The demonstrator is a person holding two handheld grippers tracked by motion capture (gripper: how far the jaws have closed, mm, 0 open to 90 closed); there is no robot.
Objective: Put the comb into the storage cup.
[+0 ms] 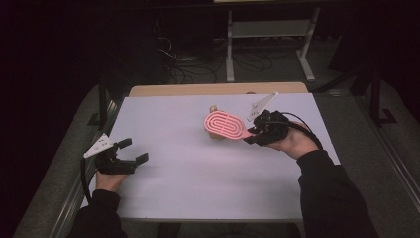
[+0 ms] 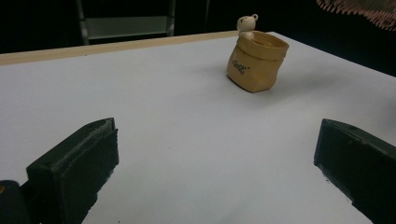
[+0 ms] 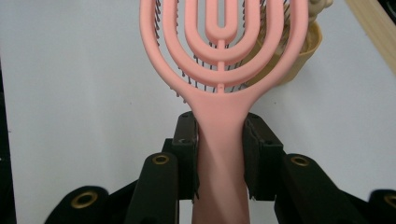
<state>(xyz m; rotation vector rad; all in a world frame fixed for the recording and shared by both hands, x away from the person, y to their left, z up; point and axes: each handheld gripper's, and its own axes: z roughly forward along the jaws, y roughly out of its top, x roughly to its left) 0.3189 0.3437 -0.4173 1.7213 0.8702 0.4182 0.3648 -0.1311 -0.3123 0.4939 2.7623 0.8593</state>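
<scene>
Right gripper (image 3: 219,158): jaws clamped on the handle of the pink hairbrush (image 3: 224,60), pads bearing on both flat sides just below the head. The brush is held off the table, head above the tan pouch-shaped holder (image 2: 257,60). Judged light, rigid plastic, somewhat slick; the narrow handle is the proper hold, not the slotted head. Left gripper (image 1: 130,151): jaws apart, empty, near the white table's (image 1: 198,183) left edge.
</scene>
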